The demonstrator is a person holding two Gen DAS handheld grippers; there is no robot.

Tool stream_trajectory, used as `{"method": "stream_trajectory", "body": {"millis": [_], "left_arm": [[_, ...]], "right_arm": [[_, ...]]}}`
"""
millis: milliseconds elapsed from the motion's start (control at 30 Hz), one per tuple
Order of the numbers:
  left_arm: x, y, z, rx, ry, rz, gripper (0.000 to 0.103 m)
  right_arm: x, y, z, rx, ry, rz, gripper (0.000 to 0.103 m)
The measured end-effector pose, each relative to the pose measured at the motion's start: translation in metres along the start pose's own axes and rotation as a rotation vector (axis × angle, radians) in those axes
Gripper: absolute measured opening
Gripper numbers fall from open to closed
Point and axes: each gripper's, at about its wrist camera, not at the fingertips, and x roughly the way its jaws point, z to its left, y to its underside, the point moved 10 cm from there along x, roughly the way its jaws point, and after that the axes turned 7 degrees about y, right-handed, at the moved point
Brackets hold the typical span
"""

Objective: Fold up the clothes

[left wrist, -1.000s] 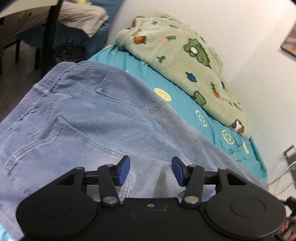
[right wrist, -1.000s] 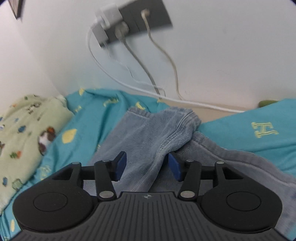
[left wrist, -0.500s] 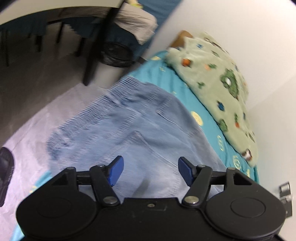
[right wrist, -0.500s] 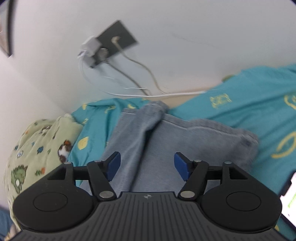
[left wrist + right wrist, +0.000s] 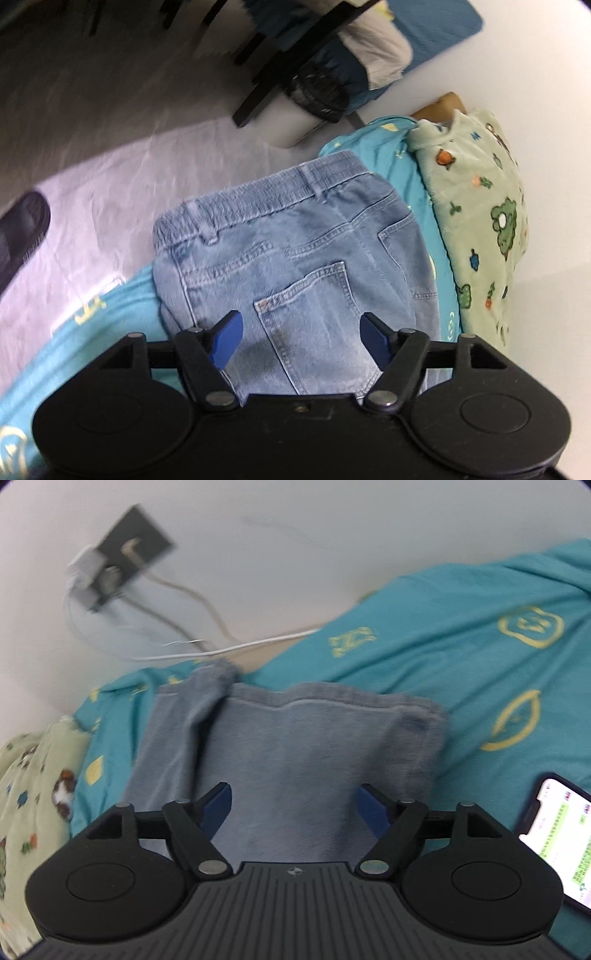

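Jeans (image 5: 295,266), faded stitched denim, flat

You have faded, matt light-blue denim jeans (image 5: 295,266) with raised stitching on a smooth teal printed cotton-like sheet (image 5: 461,657), beside a fluffy pale-green fleece blanket (image 5: 487,221), while a glossy glass-fronted black phone (image 5: 554,830) shines next to matt black plastic gripper bodies.

A home bedroom: teal-sheeted bed (image 5: 461,657), fleece blanket (image 5: 484,206), wall socket (image 5: 125,561) with chargers, phone (image 5: 554,842).
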Motion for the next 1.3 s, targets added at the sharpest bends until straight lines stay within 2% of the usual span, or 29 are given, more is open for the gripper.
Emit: {"method": "stream_trajectory", "body": {"millis": [200,333,433,667,767,867,967,1133,1233,1267,1300], "left_arm": [[0.018,0.007,0.019,-0.14,0.022,0.037,0.067],[0.026,0.007,0.026,-0.165,0.018,0.043,0.067],[0.027,-0.001,0.036,-0.202,0.006,0.031,0.067],[0.013,-0.035,0.078,-0.289,-0.061,-0.005,0.067],[0.018,-0.039,0.099,-0.32,-0.095,0.022,0.067],[0.032,-0.032,0.114,-0.379,-0.09,0.081,0.067],[0.045,-0.028,0.121,-0.411,-0.082,0.108,0.066],[0.056,-0.03,0.121,-0.433,-0.056,0.113,0.056],[0.057,-0.032,0.115,-0.416,-0.038,0.1,0.044],[0.056,-0.033,0.113,-0.407,-0.031,0.095,0.036],[0.055,-0.033,0.111,-0.398,-0.023,0.088,0.034]], "right_arm": [[0.007,-0.007,-0.023,0.08,0.047,0.007,0.079],[-0.008,-0.023,-0.034,0.145,0.042,-0.077,0.079],[-0.011,-0.03,-0.04,0.116,0.11,-0.129,0.08],[0.008,-0.017,-0.061,0.214,0.159,-0.022,0.08],[0.014,-0.015,-0.065,0.255,0.158,0.004,0.08],[0.02,-0.011,-0.061,0.281,0.116,0.032,0.08],[0.022,-0.009,-0.049,0.264,0.053,0.051,0.078],[0.024,-0.01,-0.042,0.236,0.047,0.049,0.077],[0.026,-0.01,-0.042,0.245,0.043,0.054,0.064],[0.025,-0.011,-0.042,0.254,0.035,0.053,0.053],[0.024,-0.011,-0.041,0.259,0.031,0.049,0.036]]}}
